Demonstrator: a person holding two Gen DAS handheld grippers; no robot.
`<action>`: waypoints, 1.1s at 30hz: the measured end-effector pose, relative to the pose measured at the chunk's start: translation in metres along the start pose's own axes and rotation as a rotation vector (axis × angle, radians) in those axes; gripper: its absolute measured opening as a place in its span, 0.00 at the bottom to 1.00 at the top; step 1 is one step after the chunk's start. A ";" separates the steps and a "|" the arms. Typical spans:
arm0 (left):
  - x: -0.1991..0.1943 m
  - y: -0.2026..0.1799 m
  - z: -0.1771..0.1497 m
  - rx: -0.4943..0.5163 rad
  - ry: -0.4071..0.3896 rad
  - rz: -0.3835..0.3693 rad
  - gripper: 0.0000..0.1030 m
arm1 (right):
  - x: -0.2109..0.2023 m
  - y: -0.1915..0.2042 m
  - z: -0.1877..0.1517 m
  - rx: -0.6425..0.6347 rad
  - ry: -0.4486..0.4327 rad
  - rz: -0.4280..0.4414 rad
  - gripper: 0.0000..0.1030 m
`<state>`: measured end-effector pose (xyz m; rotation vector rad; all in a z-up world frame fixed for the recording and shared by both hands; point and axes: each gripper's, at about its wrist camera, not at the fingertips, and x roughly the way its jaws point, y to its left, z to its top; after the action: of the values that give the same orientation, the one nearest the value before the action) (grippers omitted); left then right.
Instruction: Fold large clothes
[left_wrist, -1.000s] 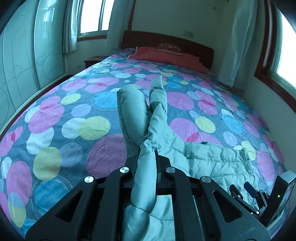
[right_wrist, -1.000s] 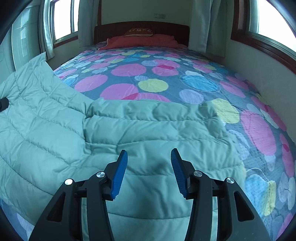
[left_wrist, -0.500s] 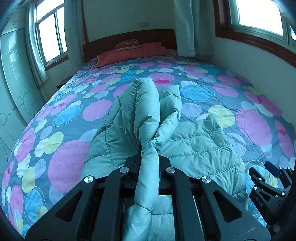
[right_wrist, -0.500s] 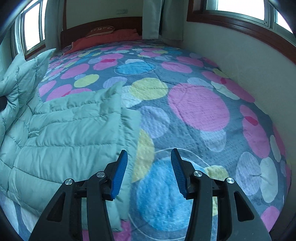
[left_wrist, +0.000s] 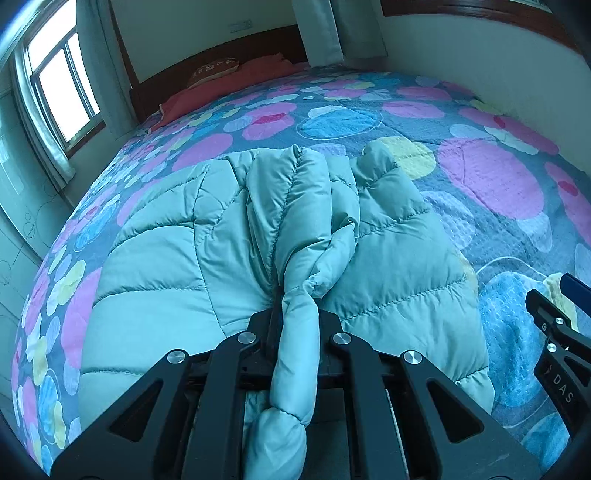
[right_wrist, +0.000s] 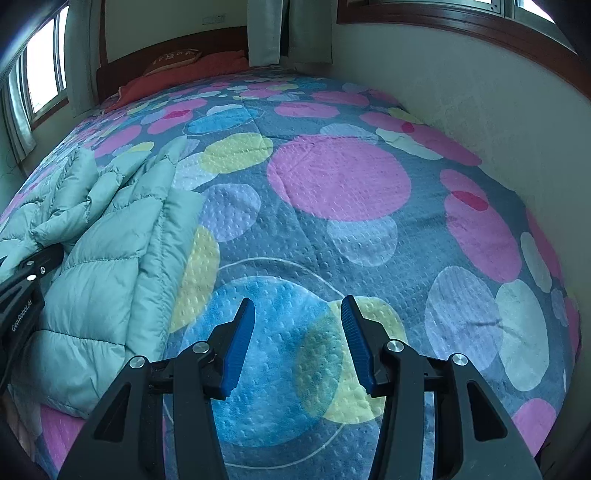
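Jacket (left_wrist: 388, 236) now folded over; right tongs (right_wrist: 297, 325) over bare bedspread (right_wrist: 340, 177).

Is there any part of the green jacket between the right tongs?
No: the right tongs stand open with only the spotted bedspread between the blue pads, and the green jacket lies off to their left.

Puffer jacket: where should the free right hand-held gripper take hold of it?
Probably the right side edge of the puffer jacket. It lies doubled as a raised ridge on the bedspread, nearest the open right hand-held gripper, so come in low from the right, jaws straddling that edge.
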<state>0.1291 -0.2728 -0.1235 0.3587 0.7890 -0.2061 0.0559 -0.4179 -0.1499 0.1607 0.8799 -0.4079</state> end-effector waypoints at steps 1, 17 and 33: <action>0.001 -0.003 -0.001 0.009 0.001 0.005 0.09 | 0.001 -0.002 -0.001 0.005 0.002 0.001 0.48; 0.011 -0.029 -0.012 0.106 -0.028 0.062 0.09 | 0.008 -0.013 -0.009 0.030 0.027 -0.013 0.48; -0.071 0.020 -0.010 -0.023 -0.087 -0.160 0.43 | -0.023 0.003 -0.005 0.003 0.002 -0.048 0.48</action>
<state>0.0800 -0.2467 -0.0743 0.2627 0.7339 -0.3600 0.0407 -0.4074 -0.1354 0.1427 0.8869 -0.4542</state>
